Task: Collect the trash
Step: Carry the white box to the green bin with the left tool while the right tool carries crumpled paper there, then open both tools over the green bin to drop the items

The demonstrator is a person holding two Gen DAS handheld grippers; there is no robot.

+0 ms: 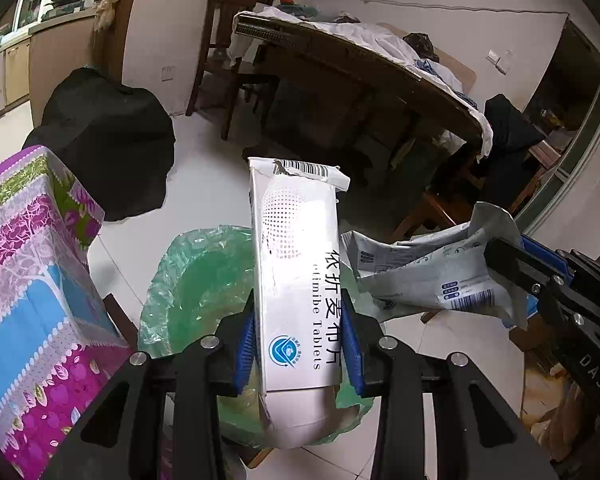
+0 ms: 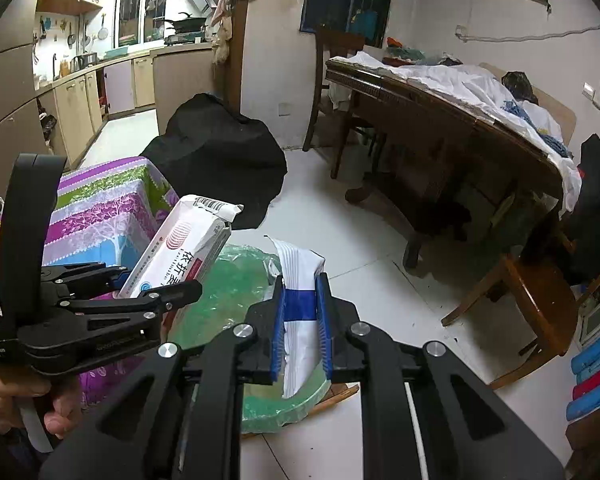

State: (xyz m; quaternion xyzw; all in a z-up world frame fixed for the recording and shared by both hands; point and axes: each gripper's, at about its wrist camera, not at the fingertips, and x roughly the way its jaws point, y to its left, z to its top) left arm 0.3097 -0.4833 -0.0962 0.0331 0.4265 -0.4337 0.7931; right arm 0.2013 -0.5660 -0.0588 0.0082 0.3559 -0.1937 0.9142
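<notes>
Carton (image 1: 296, 280), white tablet box, light and easily crushed, clamped across its lower sides by left gripper (image 1: 300, 338) above green-lined bin (image 1: 188, 280); crumpled wrapper (image 2: 300, 304), limp, probably empty, pinched at mid-length by right gripper (image 2: 302, 320) beside it.

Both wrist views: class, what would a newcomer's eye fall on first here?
First, the white tablet box clamped in the left gripper, over the green-lined bin. Next, the crumpled wrapper pinched in the right gripper beside it. To the left stands the bright floral tablecloth.
</notes>
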